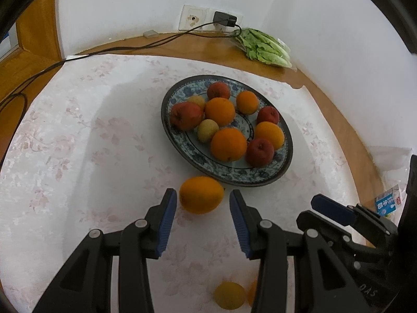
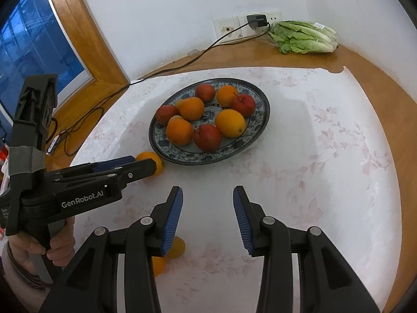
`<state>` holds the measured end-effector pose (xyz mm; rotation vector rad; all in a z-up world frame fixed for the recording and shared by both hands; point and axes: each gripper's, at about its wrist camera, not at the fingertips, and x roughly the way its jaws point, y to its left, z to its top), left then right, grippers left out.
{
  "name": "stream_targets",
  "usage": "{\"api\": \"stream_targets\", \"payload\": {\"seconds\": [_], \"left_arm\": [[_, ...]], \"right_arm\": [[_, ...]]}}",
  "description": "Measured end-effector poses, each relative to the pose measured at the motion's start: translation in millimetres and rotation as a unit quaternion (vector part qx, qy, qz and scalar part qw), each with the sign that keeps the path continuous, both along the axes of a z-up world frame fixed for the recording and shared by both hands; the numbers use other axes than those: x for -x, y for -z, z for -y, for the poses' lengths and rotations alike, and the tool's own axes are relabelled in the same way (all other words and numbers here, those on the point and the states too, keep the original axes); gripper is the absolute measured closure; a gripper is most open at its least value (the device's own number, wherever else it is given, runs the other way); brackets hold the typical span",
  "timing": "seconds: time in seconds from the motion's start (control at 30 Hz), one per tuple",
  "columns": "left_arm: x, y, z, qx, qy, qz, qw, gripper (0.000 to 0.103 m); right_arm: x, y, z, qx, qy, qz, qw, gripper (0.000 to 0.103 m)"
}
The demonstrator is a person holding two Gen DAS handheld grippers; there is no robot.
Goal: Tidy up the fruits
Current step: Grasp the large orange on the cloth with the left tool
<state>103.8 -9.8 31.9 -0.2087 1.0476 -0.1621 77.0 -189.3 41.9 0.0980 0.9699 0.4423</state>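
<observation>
A: What lies around the plate [image 1: 276, 173]?

B: It sits mid-counter [image 2: 325, 156] on a floral cloth, already holding oranges, red apples and small yellowish fruit. One loose orange [image 1: 201, 194] rests just in front of its rim; two more lie nearer the person.

A: And the tools?

B: The left tool [image 1: 203, 198] is partly open, empty, its jaws either side of that orange without touching. The right tool [image 2: 207, 195] is partly open and empty.
</observation>
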Motion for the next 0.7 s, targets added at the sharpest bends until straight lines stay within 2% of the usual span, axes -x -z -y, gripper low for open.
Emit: {"api": "stream_targets", "payload": {"seconds": [0.4, 0.7], "left_arm": [[-5.7, 10.4, 4.0, -0.007, 0.001, -0.007, 1.0, 0.059], [-5.1, 11.7, 3.2, -0.009, 0.006, -0.002, 0.9999, 0.063]], "right_arm": [[-1.9, 9.2, -0.5, -0.003, -0.001, -0.014, 1.0, 0.061], [-2.2, 11.6, 0.4, -0.005, 0.0, -0.018, 1.0, 0.062]]}}
